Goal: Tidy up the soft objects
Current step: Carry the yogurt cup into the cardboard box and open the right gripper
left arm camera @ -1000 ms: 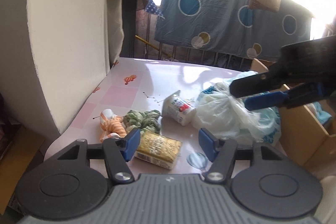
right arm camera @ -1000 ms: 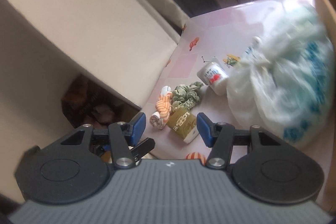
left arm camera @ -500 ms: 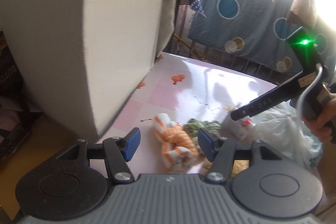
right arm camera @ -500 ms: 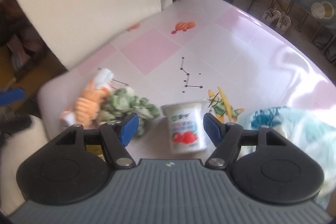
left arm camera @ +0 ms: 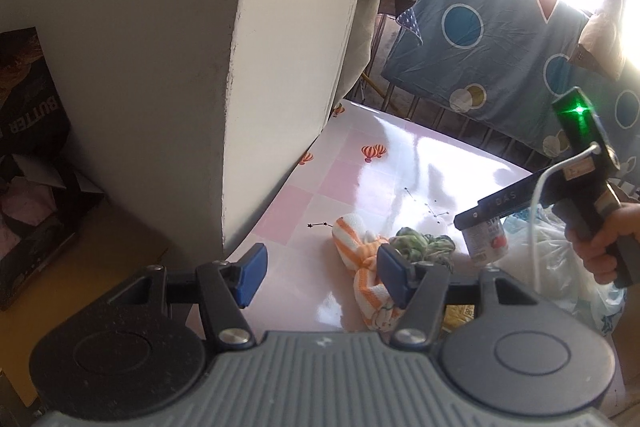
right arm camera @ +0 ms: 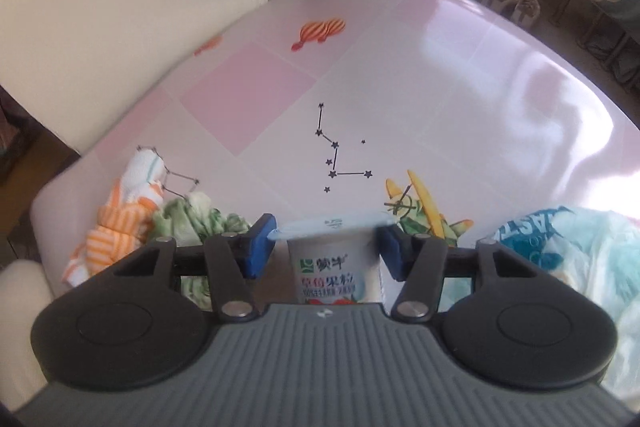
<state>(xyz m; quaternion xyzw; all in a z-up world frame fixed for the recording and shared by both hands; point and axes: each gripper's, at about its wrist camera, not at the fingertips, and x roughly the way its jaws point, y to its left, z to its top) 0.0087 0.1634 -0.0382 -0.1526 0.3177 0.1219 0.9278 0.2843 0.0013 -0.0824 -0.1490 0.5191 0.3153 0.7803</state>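
An orange-and-white striped cloth and a green patterned cloth lie bunched together at the near edge of the pink table. My left gripper is open and empty, just before the striped cloth. My right gripper is open with its jaws either side of a white yogurt cup, not closed on it. The cup also shows in the left wrist view under the right gripper. Both cloths lie left of the right gripper.
A large white foam slab stands at the table's left edge. A white and blue plastic bag lies on the right. A yellow packet peeks out behind my left gripper. A blue cloth with circles hangs beyond the table.
My right gripper has moved down and forward so the yogurt cup now sits between its jaws. My left gripper has shifted left, leaving the striped cloth by its right finger.
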